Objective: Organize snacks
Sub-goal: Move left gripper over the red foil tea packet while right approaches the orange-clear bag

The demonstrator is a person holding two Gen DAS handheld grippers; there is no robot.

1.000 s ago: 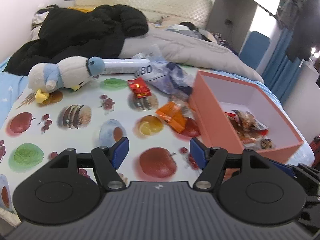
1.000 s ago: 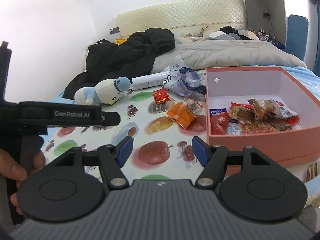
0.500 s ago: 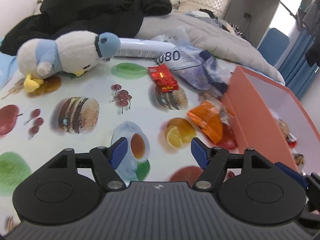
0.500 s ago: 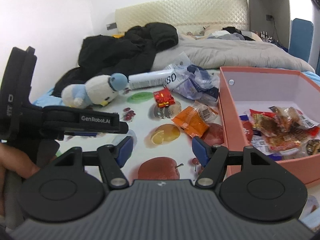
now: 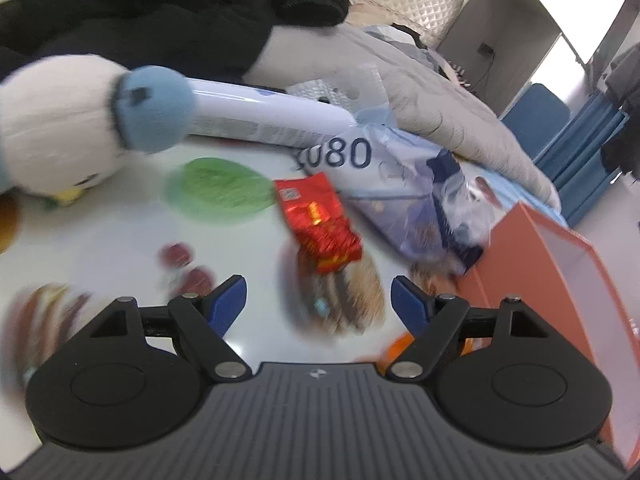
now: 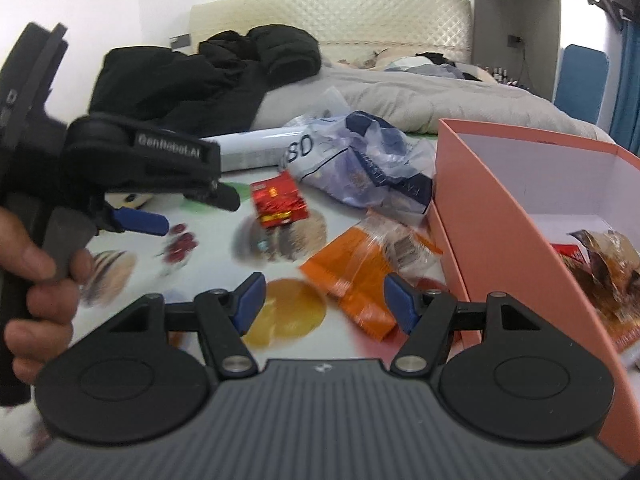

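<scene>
A red snack packet [image 5: 320, 226] lies on the fruit-print cloth [image 5: 120, 220], just ahead of my open, empty left gripper [image 5: 318, 300]. It also shows in the right wrist view [image 6: 280, 200]. An orange snack packet [image 6: 360, 268] lies by the pink box [image 6: 480, 232], right in front of my open, empty right gripper [image 6: 324, 300]. The box holds several snack packets [image 6: 600, 256]. The left gripper [image 6: 140, 220] shows in the right wrist view, held by a hand, left of the red packet.
A white and blue plush toy [image 5: 80, 120] lies at the left. A white tube [image 5: 260, 116] and a crumpled blue plastic bag [image 5: 408, 196] lie behind the red packet. Black coats [image 6: 208, 72] and a grey quilt [image 6: 420, 96] cover the bed beyond.
Both grippers have moved forward over the cloth. The left one has closed in on the red packet, the right one on the orange packet. Both stay open.
</scene>
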